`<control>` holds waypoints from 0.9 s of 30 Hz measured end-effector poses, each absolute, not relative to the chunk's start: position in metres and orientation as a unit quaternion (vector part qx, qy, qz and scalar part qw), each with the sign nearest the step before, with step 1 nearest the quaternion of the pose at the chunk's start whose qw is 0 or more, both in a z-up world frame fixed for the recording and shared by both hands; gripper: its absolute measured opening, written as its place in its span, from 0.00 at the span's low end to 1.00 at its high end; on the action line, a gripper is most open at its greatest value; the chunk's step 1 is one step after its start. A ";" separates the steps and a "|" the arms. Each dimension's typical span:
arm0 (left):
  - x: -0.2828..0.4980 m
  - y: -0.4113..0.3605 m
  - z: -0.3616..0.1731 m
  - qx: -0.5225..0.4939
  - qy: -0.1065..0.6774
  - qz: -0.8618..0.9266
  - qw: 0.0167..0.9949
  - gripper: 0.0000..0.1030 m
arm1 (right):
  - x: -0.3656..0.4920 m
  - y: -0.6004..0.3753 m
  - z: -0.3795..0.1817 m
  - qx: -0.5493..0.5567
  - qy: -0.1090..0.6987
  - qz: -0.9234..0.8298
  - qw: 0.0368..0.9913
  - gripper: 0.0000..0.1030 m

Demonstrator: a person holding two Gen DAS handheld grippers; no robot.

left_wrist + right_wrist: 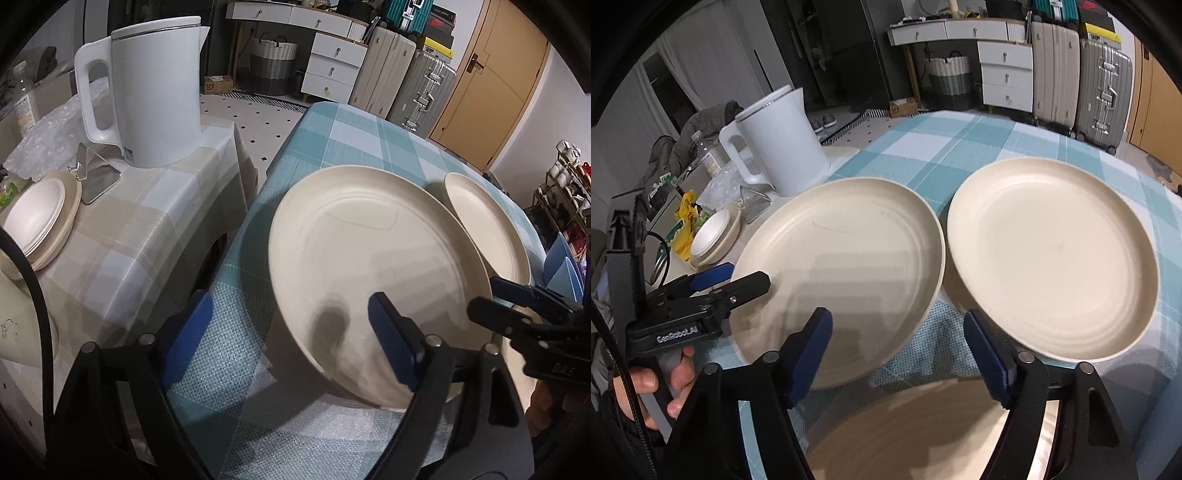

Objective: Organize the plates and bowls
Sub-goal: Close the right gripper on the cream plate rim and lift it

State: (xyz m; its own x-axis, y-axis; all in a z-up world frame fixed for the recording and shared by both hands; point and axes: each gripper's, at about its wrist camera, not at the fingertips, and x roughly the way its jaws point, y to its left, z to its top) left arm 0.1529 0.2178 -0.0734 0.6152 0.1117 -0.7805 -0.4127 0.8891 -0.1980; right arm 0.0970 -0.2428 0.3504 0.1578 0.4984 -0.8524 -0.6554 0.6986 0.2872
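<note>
Two large cream plates lie on the teal checked table [979, 144]. My left gripper [291, 332] is open, its right finger over the near-left rim of the left plate [369, 258], its left finger off the plate over the cloth. It also shows in the right wrist view [738, 280], at the left plate [842, 266]. My right gripper [897, 350] is open, its fingers straddling the gap between the two plates, its right finger at the near rim of the right plate [1056, 258]. A third cream plate [923, 432] lies under it at the near edge. The right plate [484, 229] also shows in the left wrist view.
A beige checked side table [147, 229] at left holds a white kettle [155, 92], a stack of small bowls and plates [37, 221], a metal stand [96, 173] and crumpled plastic. A floor gap separates the tables. Drawers, suitcases and a door stand behind.
</note>
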 end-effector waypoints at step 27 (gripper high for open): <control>0.148 0.208 -0.069 -0.168 0.410 0.148 0.884 0.16 | 0.096 -0.238 0.341 -0.089 0.534 0.344 0.767 0.21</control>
